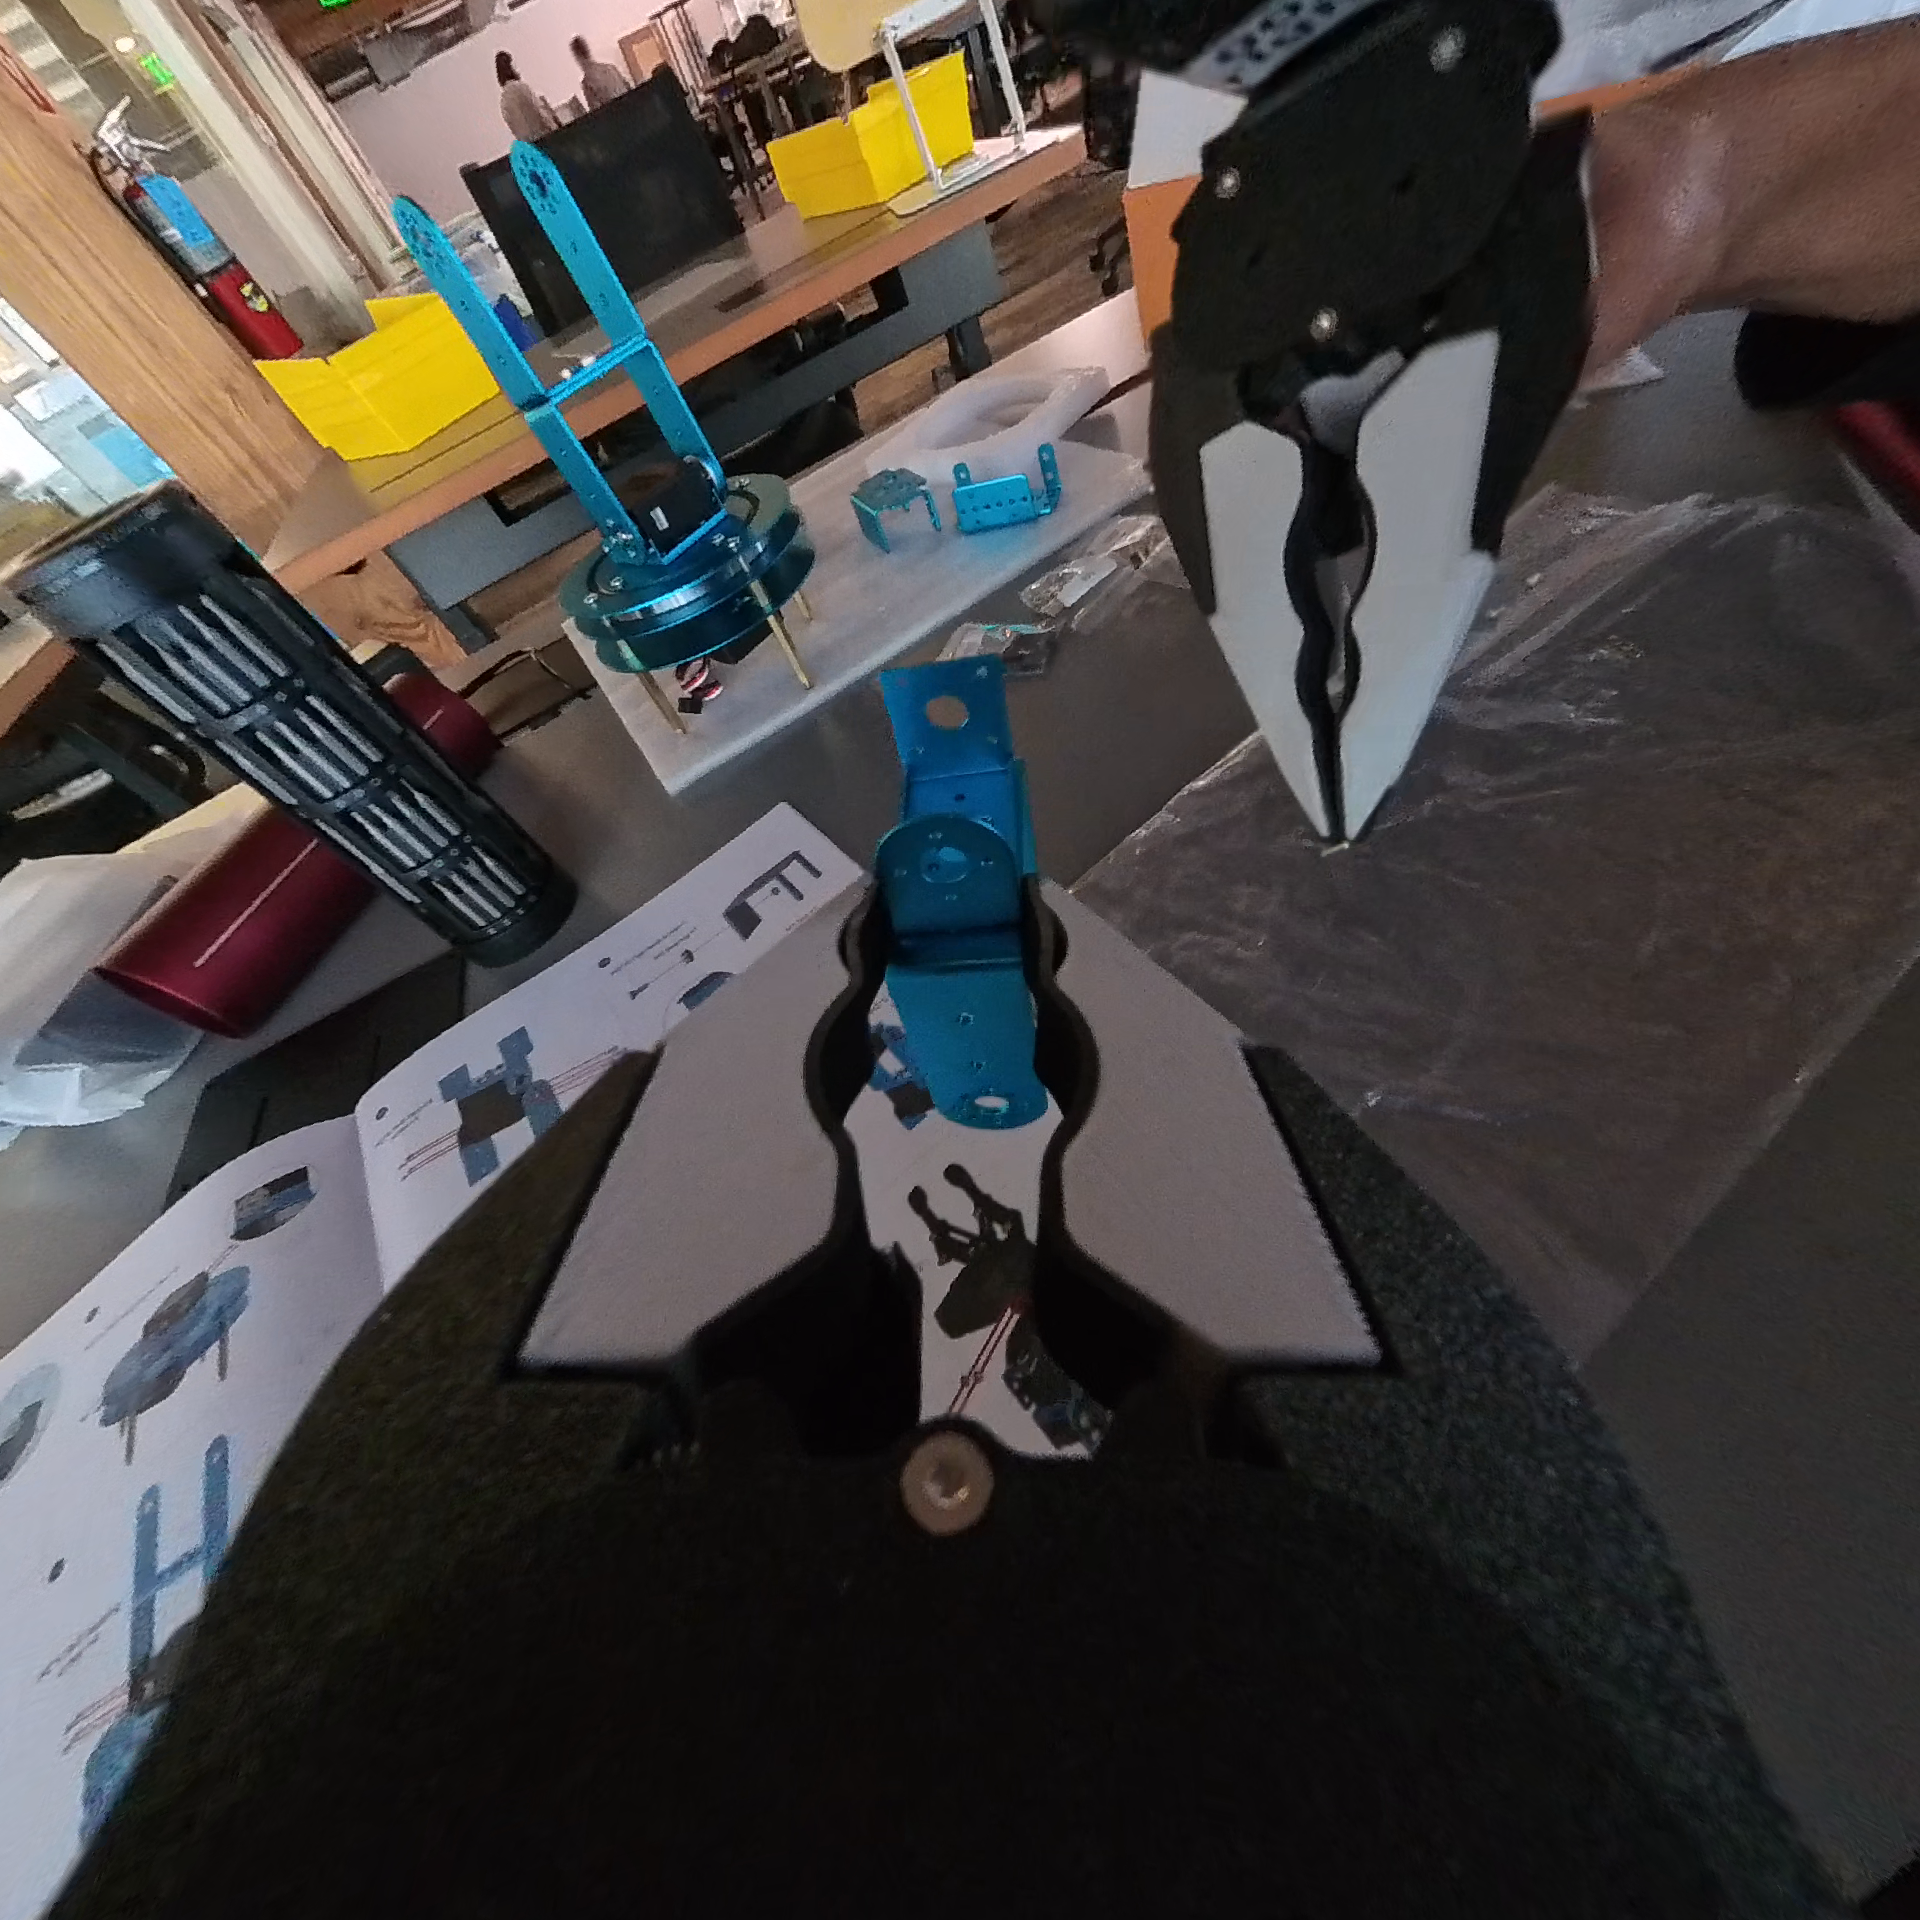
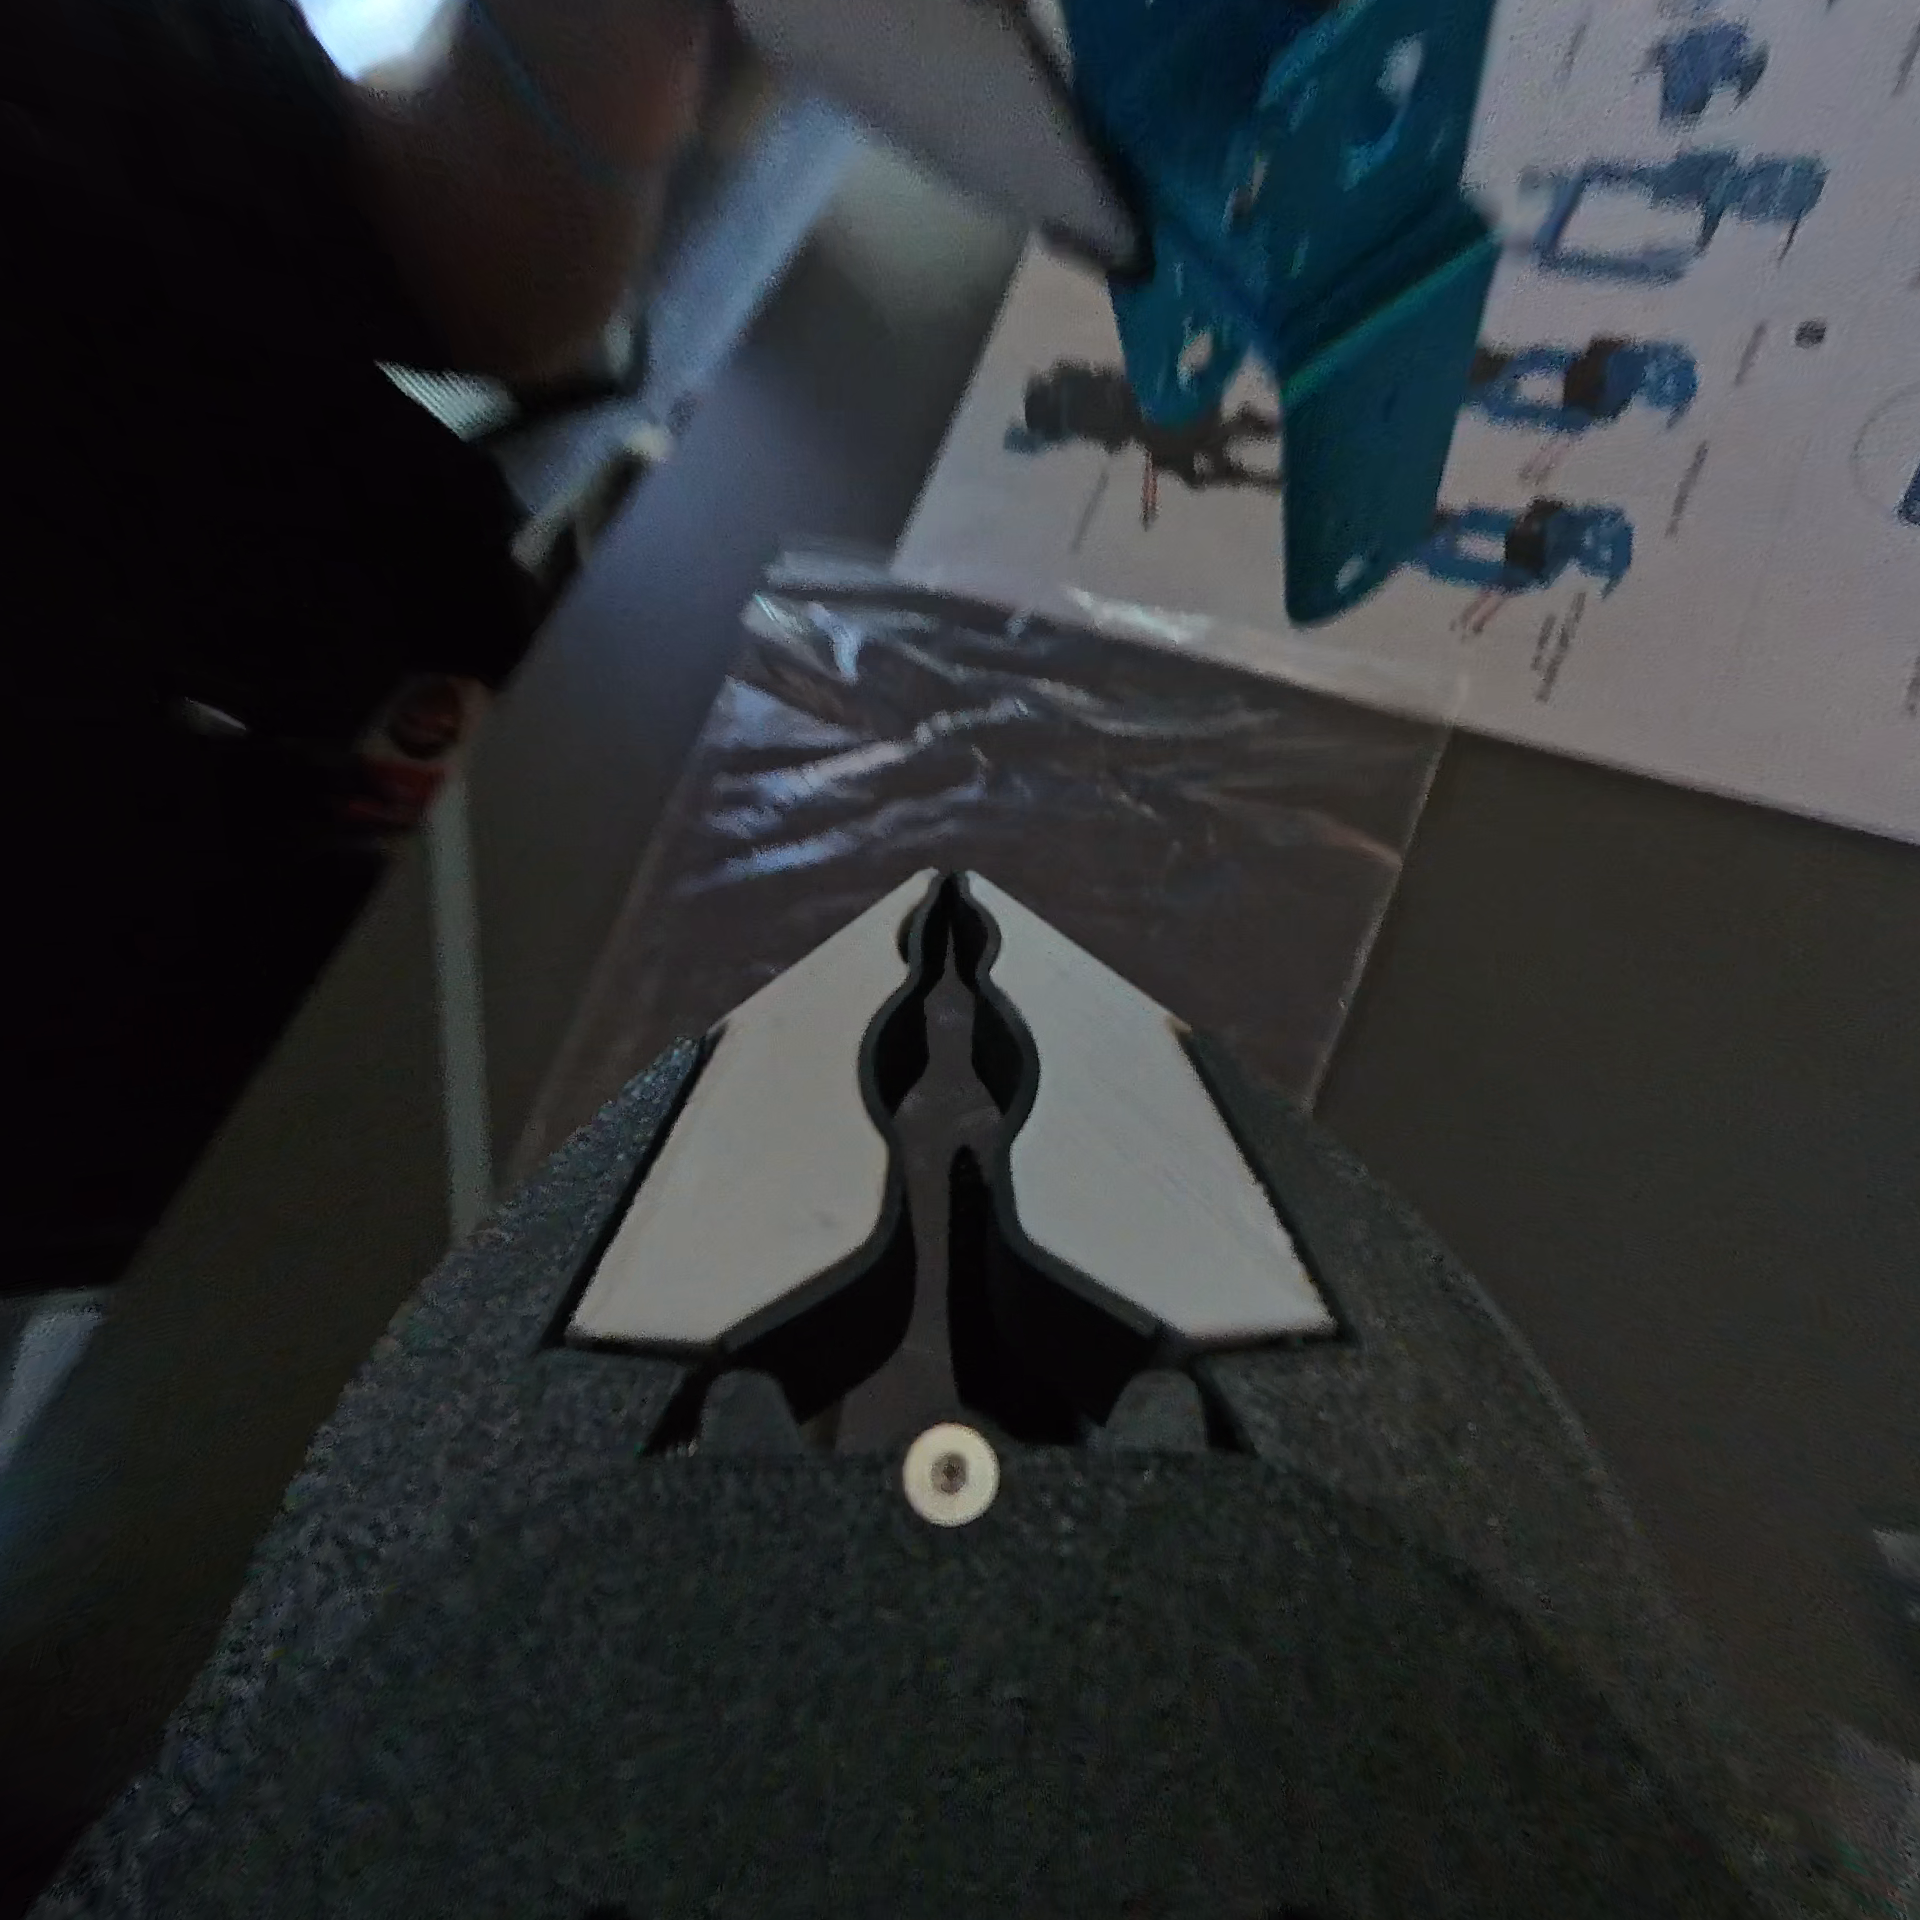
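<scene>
Grey workshop table under me: my left gripper [image 1: 951, 935] pinches a blue bracket assembly [image 1: 956, 935] at twelve o'clock, my right gripper [image 1: 1335, 821], tips pressed together, touches a clear plastic bag [image 1: 1558, 883] at two o'clock, the partly built blue arm base [image 1: 675, 582] standing near eleven.

My left gripper [image 1: 951, 914] and right gripper [image 2: 948, 883] match — grainy black bodies, white wedge fingers [image 2: 790, 1164] edged with wavy black pads, one pale screw [image 2: 950, 1474] centred at each base — my forearm [image 1: 1756, 197] is bare.
</scene>
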`<action>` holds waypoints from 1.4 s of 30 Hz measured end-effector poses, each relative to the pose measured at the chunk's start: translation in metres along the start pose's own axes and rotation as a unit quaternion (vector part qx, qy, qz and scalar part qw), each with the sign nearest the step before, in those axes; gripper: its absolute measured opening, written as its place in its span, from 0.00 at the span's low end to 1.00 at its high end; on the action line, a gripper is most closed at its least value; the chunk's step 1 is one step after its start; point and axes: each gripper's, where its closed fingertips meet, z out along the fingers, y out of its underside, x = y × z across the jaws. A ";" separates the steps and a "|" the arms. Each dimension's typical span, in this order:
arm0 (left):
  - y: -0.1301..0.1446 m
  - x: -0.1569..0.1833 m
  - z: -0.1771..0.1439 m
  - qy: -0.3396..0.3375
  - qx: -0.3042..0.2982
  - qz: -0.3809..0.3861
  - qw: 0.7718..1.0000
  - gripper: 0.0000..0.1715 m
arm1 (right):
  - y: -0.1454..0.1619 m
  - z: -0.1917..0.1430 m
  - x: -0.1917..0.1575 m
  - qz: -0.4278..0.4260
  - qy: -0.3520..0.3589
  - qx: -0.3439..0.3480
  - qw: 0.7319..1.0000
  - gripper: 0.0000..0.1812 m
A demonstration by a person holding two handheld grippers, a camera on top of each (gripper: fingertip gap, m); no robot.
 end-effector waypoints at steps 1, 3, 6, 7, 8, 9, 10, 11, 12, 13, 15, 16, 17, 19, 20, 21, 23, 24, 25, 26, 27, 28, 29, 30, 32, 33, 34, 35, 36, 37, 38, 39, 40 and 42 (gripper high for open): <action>0.000 0.002 0.001 0.001 0.003 0.008 1.000 0.14 | -0.012 -0.005 -0.006 0.011 -0.024 0.041 0.999 0.00; 0.000 0.006 0.003 0.005 0.007 0.027 1.000 0.14 | -0.030 -0.017 -0.012 0.037 -0.061 0.102 0.992 0.00; -0.001 0.014 0.007 0.017 0.019 0.036 0.999 0.14 | -0.051 -0.034 -0.015 0.063 -0.093 0.169 0.979 0.00; -0.002 0.019 0.009 0.028 0.024 0.038 0.999 0.14 | -0.055 -0.037 -0.015 0.067 -0.090 0.177 0.978 0.00; -0.004 0.024 0.010 0.036 0.031 0.045 0.998 0.14 | -0.059 -0.039 -0.015 0.064 -0.081 0.180 0.978 0.00; -0.005 0.029 0.010 0.043 0.037 0.056 0.997 0.14 | -0.063 -0.041 -0.017 0.059 -0.077 0.178 0.979 0.00; -0.006 0.034 0.010 0.050 0.040 0.071 0.995 0.14 | -0.066 -0.042 -0.019 0.054 -0.070 0.173 0.981 0.00; -0.008 0.039 0.010 0.052 0.047 0.089 0.994 0.14 | -0.069 -0.043 -0.021 0.047 -0.062 0.166 0.983 0.00; -0.011 0.044 0.009 0.053 0.055 0.110 0.991 0.14 | -0.071 -0.043 -0.025 0.038 -0.060 0.156 0.985 0.00; -0.013 0.048 0.008 0.051 0.062 0.130 0.988 0.15 | -0.072 -0.042 -0.028 0.029 -0.052 0.146 0.987 0.00; -0.019 0.052 0.008 0.036 0.072 0.169 0.982 0.15 | -0.071 -0.039 -0.029 0.010 -0.022 0.111 0.994 0.00; -0.021 0.054 0.007 0.028 0.076 0.187 0.979 0.15 | -0.069 -0.038 -0.030 -0.001 -0.009 0.094 0.996 0.00; -0.022 0.056 0.007 0.021 0.076 0.205 0.976 0.15 | -0.069 -0.036 -0.031 -0.010 0.002 0.079 0.997 0.00; -0.023 0.060 0.008 0.009 0.075 0.234 0.969 0.14 | -0.067 -0.034 -0.032 -0.025 0.023 0.055 0.998 0.00; -0.023 0.062 0.009 0.006 0.073 0.244 0.967 0.15 | -0.065 -0.033 -0.032 -0.031 0.035 0.043 0.998 0.01; -0.022 0.063 0.010 0.003 0.068 0.255 0.965 0.15 | -0.062 -0.031 -0.031 -0.035 0.046 0.031 0.998 0.00; -0.019 0.065 0.013 -0.007 0.053 0.282 0.958 0.14 | -0.057 -0.029 -0.027 -0.044 0.071 0.007 0.997 0.00; -0.016 0.066 0.015 -0.012 0.043 0.297 0.954 0.14 | -0.054 -0.028 -0.024 -0.047 0.082 -0.006 0.995 0.00; -0.013 0.067 0.017 -0.016 0.035 0.310 0.950 0.14 | -0.053 -0.027 -0.024 -0.052 0.087 -0.014 0.995 0.00; -0.012 0.068 0.019 -0.019 0.029 0.320 0.947 0.14 | -0.052 -0.025 -0.025 -0.055 0.086 -0.018 0.995 0.01; -0.010 0.069 0.020 -0.022 0.024 0.327 0.944 0.14 | -0.049 -0.024 -0.025 -0.054 0.087 -0.026 0.994 0.00; -0.009 0.070 0.021 -0.023 0.021 0.332 0.943 0.14 | -0.047 -0.022 -0.023 -0.056 0.093 -0.035 0.993 0.00; -0.009 0.071 0.022 -0.024 0.018 0.335 0.942 0.14 | -0.045 -0.021 -0.022 -0.057 0.094 -0.041 0.993 0.00; -0.008 0.071 0.023 -0.024 0.016 0.339 0.940 0.14 | -0.043 -0.020 -0.022 -0.056 0.094 -0.043 0.993 0.00; -0.007 0.072 0.023 -0.028 0.012 0.348 0.937 0.14 | -0.043 -0.019 -0.020 -0.054 0.095 -0.044 0.993 0.00; -0.007 0.072 0.023 -0.029 0.010 0.351 0.936 0.14 | -0.042 -0.019 -0.018 -0.055 0.100 -0.045 0.993 0.00; -0.008 0.073 0.023 -0.030 0.009 0.354 0.935 0.14 | -0.041 -0.019 -0.017 -0.054 0.101 -0.048 0.992 0.00; -0.008 0.073 0.022 -0.031 0.010 0.356 0.934 0.14 | -0.041 -0.019 -0.017 -0.056 0.103 -0.049 0.992 0.00; -0.009 0.074 0.022 -0.032 0.009 0.358 0.933 0.14 | -0.041 -0.018 -0.016 -0.057 0.103 -0.049 0.992 0.00; -0.009 0.074 0.022 -0.031 0.008 0.359 0.933 0.14 | -0.040 -0.018 -0.016 -0.056 0.102 -0.051 0.992 0.00; -0.009 0.074 0.022 -0.032 0.009 0.360 0.932 0.14 | -0.040 -0.017 -0.015 -0.057 0.106 -0.053 0.991 0.00; -0.010 0.075 0.021 -0.031 0.010 0.361 0.932 0.14 | -0.039 -0.017 -0.015 -0.059 0.107 -0.054 0.991 0.00; -0.010 0.075 0.021 -0.030 0.009 0.360 0.932 0.14 | -0.039 -0.016 -0.015 -0.058 0.106 -0.055 0.991 0.00; -0.009 0.075 0.021 -0.032 0.005 0.362 0.932 0.14 | -0.039 -0.016 -0.014 -0.060 0.109 -0.056 0.991 0.00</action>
